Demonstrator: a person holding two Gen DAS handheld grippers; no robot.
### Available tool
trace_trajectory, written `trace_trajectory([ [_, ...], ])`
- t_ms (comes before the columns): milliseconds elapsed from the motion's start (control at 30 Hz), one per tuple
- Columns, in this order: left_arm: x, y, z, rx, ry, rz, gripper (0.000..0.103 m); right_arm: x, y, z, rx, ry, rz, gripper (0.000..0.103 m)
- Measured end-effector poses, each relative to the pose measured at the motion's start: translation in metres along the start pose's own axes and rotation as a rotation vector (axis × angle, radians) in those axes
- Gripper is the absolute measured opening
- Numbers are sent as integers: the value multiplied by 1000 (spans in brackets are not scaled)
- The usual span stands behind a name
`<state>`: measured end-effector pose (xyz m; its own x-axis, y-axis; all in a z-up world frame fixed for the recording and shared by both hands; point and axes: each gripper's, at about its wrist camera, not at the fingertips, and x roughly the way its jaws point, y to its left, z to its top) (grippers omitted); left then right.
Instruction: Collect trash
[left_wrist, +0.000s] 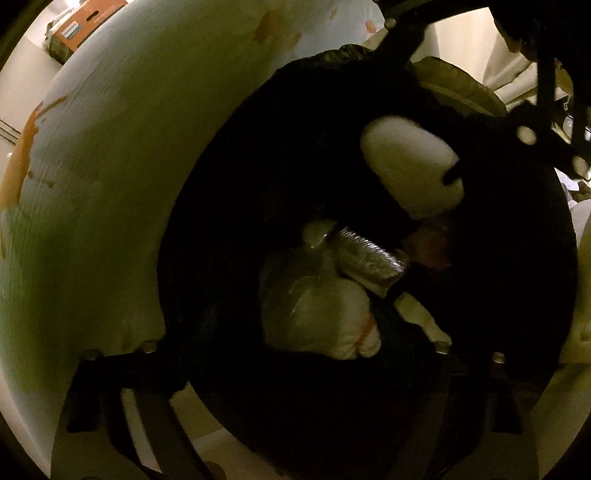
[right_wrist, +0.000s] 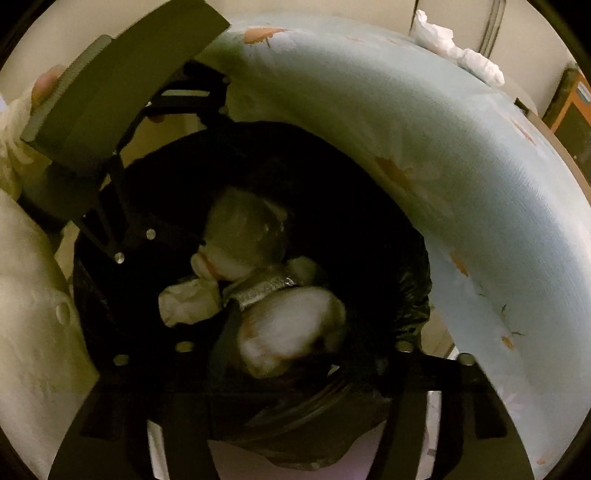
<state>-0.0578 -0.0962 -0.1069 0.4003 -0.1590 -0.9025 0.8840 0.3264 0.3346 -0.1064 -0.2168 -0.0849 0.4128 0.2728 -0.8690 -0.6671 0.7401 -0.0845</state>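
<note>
Looking straight down into the black trash bag (right_wrist: 369, 229), which fills the middle of both wrist views and sits right beside a pale blue floral bedspread (right_wrist: 424, 155). Pretty dim in there, but the trash shows up fine: a white blurry wad (right_wrist: 291, 328), a crinkly silver foil wrapper (right_wrist: 266, 290) at about 12 o'clock from it, a clear plastic bundle (right_wrist: 243, 232) further up, and a crumpled tissue (right_wrist: 188, 302) at 9 o'clock.

Right gripper (right_wrist: 291, 373) has its fingers spread wide, with the white wad between them but not pinched as far as I can see.

Left gripper (left_wrist: 299, 354) is splayed too, nothing gripped, hovering over the plastic bundle (left_wrist: 314, 314) and foil (left_wrist: 369, 254).

Off at 1 o'clock in the right view there's more white paper (right_wrist: 454, 48) on the bed, and an orange cardboard box (left_wrist: 88, 22) at 11 o'clock in the left view.
</note>
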Motion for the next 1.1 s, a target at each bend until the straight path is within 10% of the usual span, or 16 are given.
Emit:
trace_trajectory([
  [333,-35,-5,-20,-77,-113,-9,96,-20,2,-9,44,-55,5,85],
  [1100,-155,15,-59,-503,-751,101,97,-148,-29,11,186,-528,-91,90],
])
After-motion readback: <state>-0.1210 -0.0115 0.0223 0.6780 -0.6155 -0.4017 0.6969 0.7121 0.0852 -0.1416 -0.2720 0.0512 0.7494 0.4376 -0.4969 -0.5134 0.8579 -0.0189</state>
